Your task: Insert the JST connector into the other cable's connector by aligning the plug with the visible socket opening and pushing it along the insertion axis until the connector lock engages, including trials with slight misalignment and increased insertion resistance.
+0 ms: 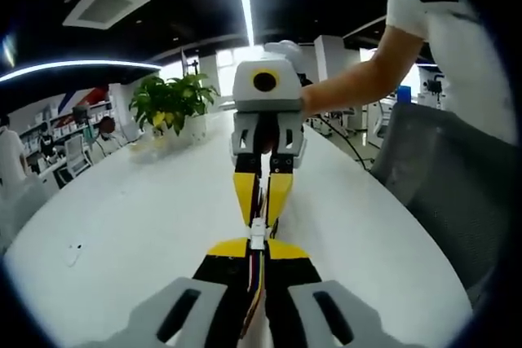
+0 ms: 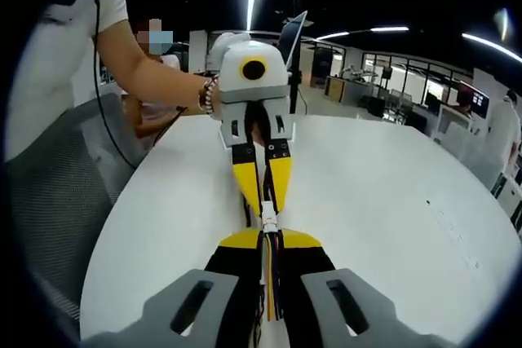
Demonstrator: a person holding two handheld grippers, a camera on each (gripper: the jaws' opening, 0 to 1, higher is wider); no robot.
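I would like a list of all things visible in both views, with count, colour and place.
Connector pair: one, white, between the two grippers' tips, above the table.
Wires: one bundle, mixed colours, running back between the right gripper's jaws.
Table: one, white, below both grippers.
Plant: one, green, far end of the table in the left gripper view.
Chair: one, grey, beside the table.
Left gripper: one, yellow and black jaws, shut on its cable.
Right gripper: one, same colours, shut on its cable.
Person's arm: white sleeve, holding the right gripper.
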